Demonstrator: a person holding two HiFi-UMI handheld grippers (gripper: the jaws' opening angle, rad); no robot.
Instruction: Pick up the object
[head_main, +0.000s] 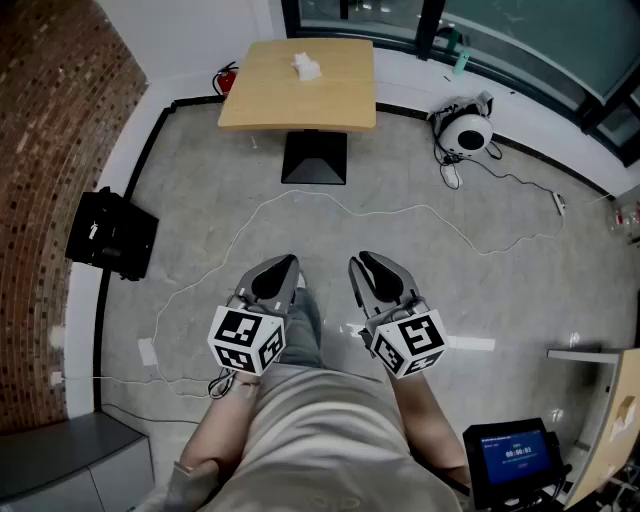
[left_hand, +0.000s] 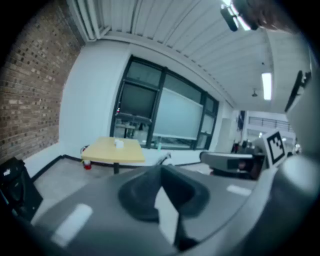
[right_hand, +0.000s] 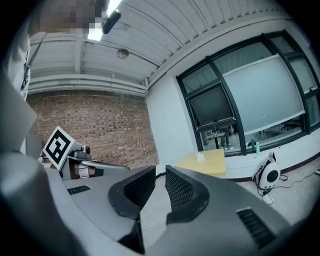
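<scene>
We find the left gripper (head_main: 277, 272) and right gripper (head_main: 374, 274) closed, empty, well short of the table (head_main: 262, 105); arriving closed risks knocking its white object (head_main: 306, 67).

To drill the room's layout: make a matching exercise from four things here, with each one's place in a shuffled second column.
1 white object
2 fire extinguisher
3 black bag
4 white round device

A floor, against the brick wall
B on the yellow table
C floor, below the window
D floor, beside the table's left edge

Pairs: 1-B; 2-D; 3-A; 4-C
</scene>
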